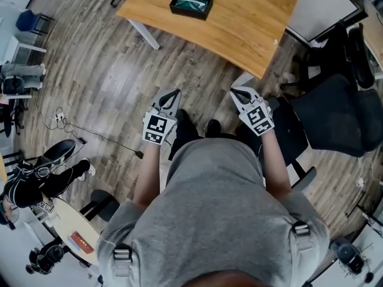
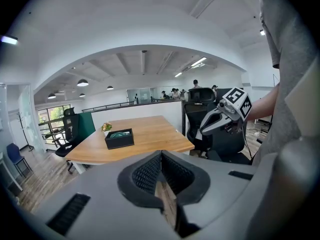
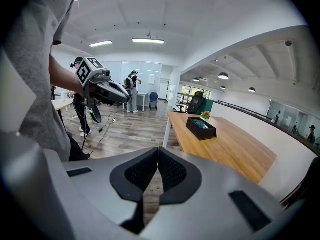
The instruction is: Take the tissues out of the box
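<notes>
head view: i'm stood back on the grey-brown wood-plank floor (image 1: 108,70), both tools held out in front of the grey shirt. the left gripper (image 1: 173,94) and the right gripper (image 1: 236,92) point toward the light wooden table (image 1: 251,28) but are well apart from it. the black rectangular open-top box (image 1: 191,6) sits near the table's far edge. something teal shows in its opening, which i take to be the tissues (image 1: 192,3). neither claw is anywhere near it.

left gripper view: the two ribbed black pads are pressed together with nothing between them, only floor showing past them. the box lies ahead and a little to the left on the tabletop, just beside a small green plant (image 2: 106,127). the other tool hangs at the right of this picture.

right gripper view: this claw is likewise closed and empty. the box is ahead and to the right, well out of reach.

as i read it, the step in hand is the approach and the task has hardly begun. to do it well i'd walk up square to the table and part one claw before it is over the box. then i'd come down from above and pinch only the teal top, resting the other closed claw on the box wall so the box doesn't lift or slide with the pull
</notes>
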